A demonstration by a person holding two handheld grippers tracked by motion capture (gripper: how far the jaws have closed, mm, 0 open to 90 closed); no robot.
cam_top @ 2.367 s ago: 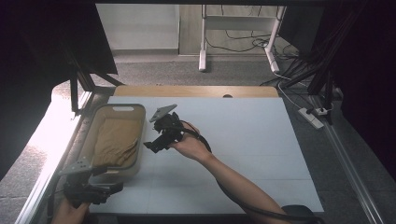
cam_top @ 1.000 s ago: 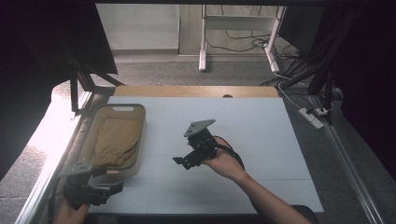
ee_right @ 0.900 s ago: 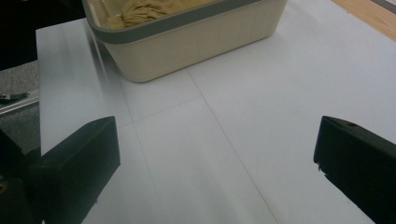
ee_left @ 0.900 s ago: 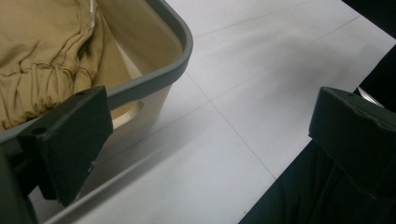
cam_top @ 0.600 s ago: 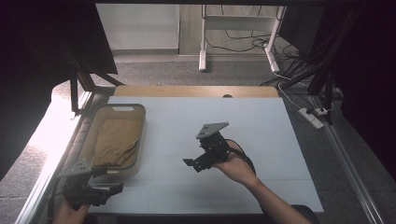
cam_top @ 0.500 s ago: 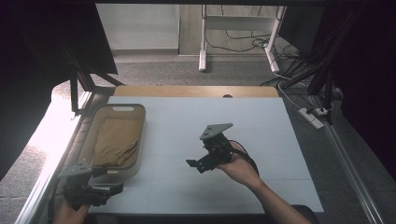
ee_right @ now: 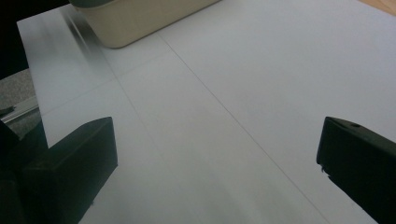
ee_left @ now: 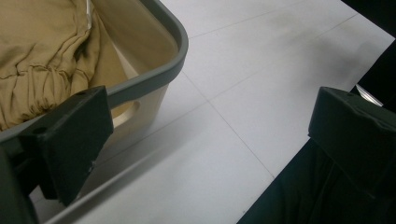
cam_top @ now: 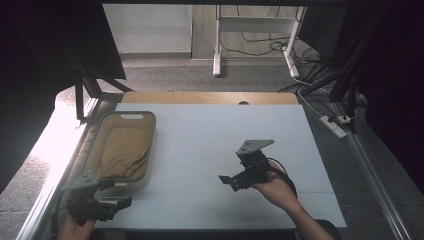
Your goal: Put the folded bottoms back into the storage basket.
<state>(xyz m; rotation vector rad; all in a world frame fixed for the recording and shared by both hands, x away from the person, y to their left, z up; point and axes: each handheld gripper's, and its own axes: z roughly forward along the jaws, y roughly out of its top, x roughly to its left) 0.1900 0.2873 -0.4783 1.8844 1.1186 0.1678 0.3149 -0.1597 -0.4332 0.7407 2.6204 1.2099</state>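
Now holding nothing in either hand-held gripper. Left hand-held gripper [cam_top: 112, 204] kept low at the near left corner of the counter [cam_top: 210, 135], just beside the near end of the tub [cam_top: 151, 150], jaws spread wide and pointing toward the right. Seen through the left gripper view as two black jaws well apart, with the grey rim of the tub [ee_left: 154, 79] rising close to the left jaw and the near edge of the counter [ee_left: 243, 112] running between them. Right hand-held gripper [cam_top: 229, 181] held above the near middle of the counter, a little to the right, well apart from the tub, jaws also spread wide and pointing left. Through the right gripper view, bare white counter [ee_right: 243, 93] between the jaws and a corner of the tub [ee_right: 140, 23] far off at the top.

Inside the tub, tan cloth [cam_top: 125, 152] lying crumpled and filling most of the bottom. Tub placed along the left edge of the counter, long side running from near to far. In the left gripper view, cloth [ee_left: 42, 51] with a gathered seam lying against the wall of the tub.
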